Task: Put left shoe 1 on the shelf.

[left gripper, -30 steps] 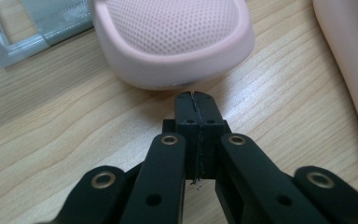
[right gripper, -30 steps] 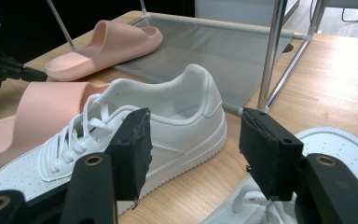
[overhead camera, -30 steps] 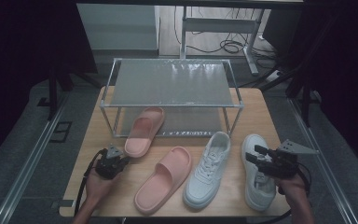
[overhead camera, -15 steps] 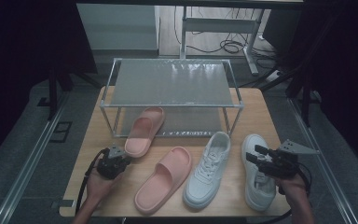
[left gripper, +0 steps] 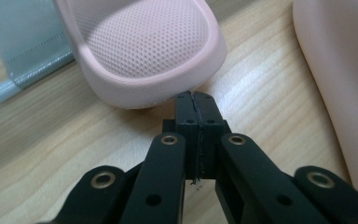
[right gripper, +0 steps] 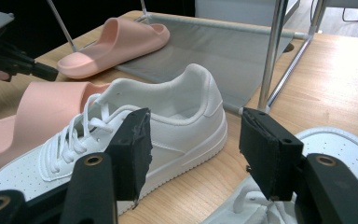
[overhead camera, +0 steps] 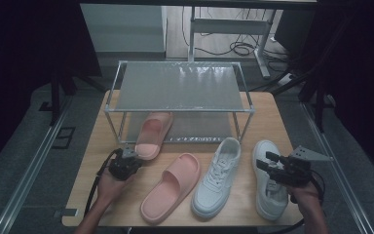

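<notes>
Two pink slippers and two white sneakers lie on the wooden table (overhead camera: 97, 146). One pink slipper (overhead camera: 153, 132) rests with its toe on the rack's lower shelf. My left gripper (overhead camera: 134, 157) is shut with nothing in it, its tips (left gripper: 193, 99) right at that slipper's heel (left gripper: 144, 46). The second pink slipper (overhead camera: 171, 187) lies to its right. My right gripper (overhead camera: 265, 161) is open above the right sneaker (overhead camera: 269, 187). Its pads (right gripper: 135, 144) frame the heel of the left sneaker (right gripper: 168, 116), which lies farther off.
A two-shelf metal rack (overhead camera: 180, 85) with grey mesh shelves stands at the back of the table; its legs (right gripper: 272, 51) rise near the sneakers. Cables trail from both grippers. The table's far right corner (overhead camera: 268, 112) is bare wood.
My left gripper has crept forward and to the right, up to the heel of the slipper on the shelf. The right gripper and the shoes have stayed put.
</notes>
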The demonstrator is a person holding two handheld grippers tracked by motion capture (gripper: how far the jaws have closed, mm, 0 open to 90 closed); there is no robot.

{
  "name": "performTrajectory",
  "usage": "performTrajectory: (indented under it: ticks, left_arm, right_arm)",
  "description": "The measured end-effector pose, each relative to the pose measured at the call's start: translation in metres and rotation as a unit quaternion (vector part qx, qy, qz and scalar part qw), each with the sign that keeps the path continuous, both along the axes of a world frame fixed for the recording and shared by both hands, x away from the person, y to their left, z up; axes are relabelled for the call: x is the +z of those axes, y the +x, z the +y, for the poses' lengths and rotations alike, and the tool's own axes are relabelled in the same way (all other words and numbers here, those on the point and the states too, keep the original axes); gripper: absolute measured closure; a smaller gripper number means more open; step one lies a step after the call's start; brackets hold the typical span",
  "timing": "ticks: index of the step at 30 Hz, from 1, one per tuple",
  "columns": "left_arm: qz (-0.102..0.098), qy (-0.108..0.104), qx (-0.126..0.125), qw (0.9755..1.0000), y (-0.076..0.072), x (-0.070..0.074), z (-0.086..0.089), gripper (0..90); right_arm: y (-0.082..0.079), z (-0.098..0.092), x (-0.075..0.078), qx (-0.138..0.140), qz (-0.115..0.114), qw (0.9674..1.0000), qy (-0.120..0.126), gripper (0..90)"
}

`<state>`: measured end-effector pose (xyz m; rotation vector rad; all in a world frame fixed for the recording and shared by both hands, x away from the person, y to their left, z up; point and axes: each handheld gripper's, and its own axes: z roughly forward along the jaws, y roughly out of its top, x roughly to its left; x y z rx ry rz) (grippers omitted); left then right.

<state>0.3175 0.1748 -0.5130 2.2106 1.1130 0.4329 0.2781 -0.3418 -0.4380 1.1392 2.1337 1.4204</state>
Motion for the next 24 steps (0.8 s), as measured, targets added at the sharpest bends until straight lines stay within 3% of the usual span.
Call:
performTrajectory:
  ticks: [11, 24]
  left_arm:
    - [0.002, 0.020, -0.008, 0.9998, 0.023, 0.001, -0.016, 90.0]
    - [0.010, 0.020, -0.007, 0.9997, 0.049, 0.000, -0.032, 90.0]
  right_arm:
    - [0.001, 0.000, -0.002, 0.000, 0.003, 1.0000, 0.000, 44.2]
    - [0.002, -0.002, -0.002, -0.001, 0.003, 1.0000, 0.001, 44.1]
